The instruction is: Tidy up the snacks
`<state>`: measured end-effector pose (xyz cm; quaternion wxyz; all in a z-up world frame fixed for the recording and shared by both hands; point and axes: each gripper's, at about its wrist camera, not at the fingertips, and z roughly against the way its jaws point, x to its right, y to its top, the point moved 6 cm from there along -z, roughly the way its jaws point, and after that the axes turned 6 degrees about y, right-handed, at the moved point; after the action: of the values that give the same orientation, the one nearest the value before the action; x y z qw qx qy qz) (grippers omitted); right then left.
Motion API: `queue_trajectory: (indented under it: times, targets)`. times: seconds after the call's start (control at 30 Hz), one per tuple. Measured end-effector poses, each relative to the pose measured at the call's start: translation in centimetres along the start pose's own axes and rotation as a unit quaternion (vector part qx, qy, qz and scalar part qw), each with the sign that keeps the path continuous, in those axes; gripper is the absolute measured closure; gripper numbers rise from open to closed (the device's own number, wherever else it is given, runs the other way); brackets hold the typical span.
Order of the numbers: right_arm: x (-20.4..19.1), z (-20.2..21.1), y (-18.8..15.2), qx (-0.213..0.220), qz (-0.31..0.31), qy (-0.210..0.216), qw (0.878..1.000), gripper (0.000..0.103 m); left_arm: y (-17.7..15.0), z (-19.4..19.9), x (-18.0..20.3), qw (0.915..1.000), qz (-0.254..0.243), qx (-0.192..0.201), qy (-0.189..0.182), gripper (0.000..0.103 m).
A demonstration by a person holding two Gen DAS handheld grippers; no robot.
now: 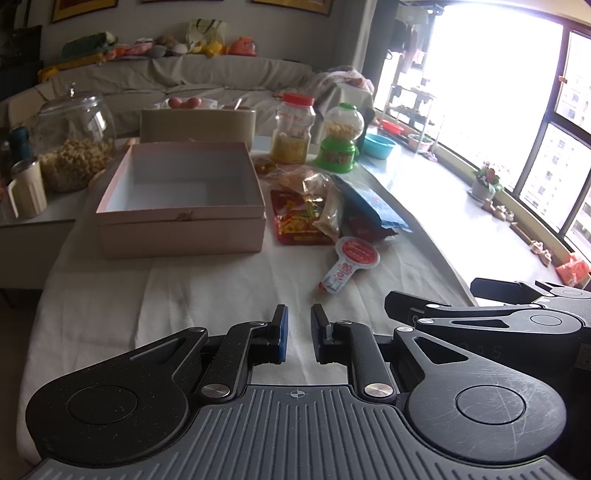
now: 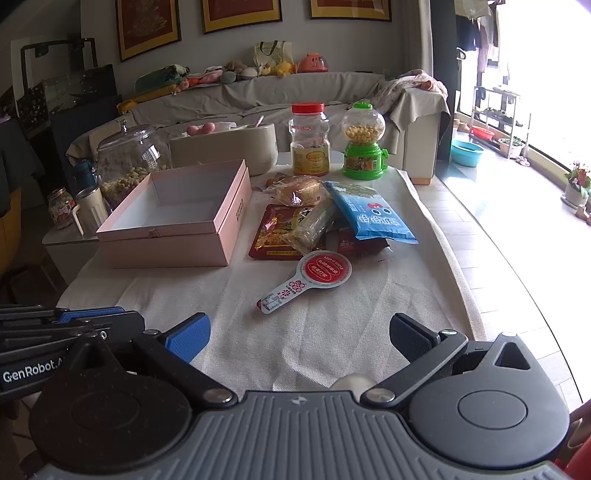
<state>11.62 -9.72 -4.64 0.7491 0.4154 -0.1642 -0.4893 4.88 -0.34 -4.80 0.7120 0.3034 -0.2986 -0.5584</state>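
Covered sofa (image 2: 295, 92) under framed pictures (image 2: 240, 14); bright windows (image 1: 517, 110) right.

Open pink box (image 2: 177, 221), snack packets (image 2: 332, 218) beside, right tongs (image 2: 299, 336) spread

Table under a white cloth

I see the table (image 2: 436, 236) carrying a pink box (image 2: 177, 225) at ten o'clock, snack packets (image 2: 325, 218) at one, a lollipop (image 2: 310, 278) centre.

red packet (image 2: 364, 243): mostly hidden under blue bag (image 2: 373, 214)
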Motion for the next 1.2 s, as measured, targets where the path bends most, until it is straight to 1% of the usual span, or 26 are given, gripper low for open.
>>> queue_trajectory:
  times: [0.57, 1.07, 1.13, 1.2]
  targets:
    - [-0.1, -0.2, -0.2, -0.005, 0.000, 0.002, 1.000, 0.000, -0.2, -0.3, 0.1, 1.0000, 0.003, -0.006, -0.002, 0.086]
    - [0.7, -1.3, -0.4, -0.017, -0.006, 0.004, 1.000, 0.000, -0.1, -1.5, -0.3, 0.9995, 0.008, -0.029, -0.005, 0.086]
    - [1.0, -1.4, -0.4, -0.012, -0.006, 0.008, 1.000, 0.000, 0.0, -1.9, -0.7, 0.9994, 0.012, -0.033, -0.003, 0.086]
    - [1.5, -1.4, -0.1, 0.004, -0.002, 0.024, 1.000, 0.000, 0.2, -2.4, -1.1, 0.9992, 0.019, -0.035, 0.000, 0.086]
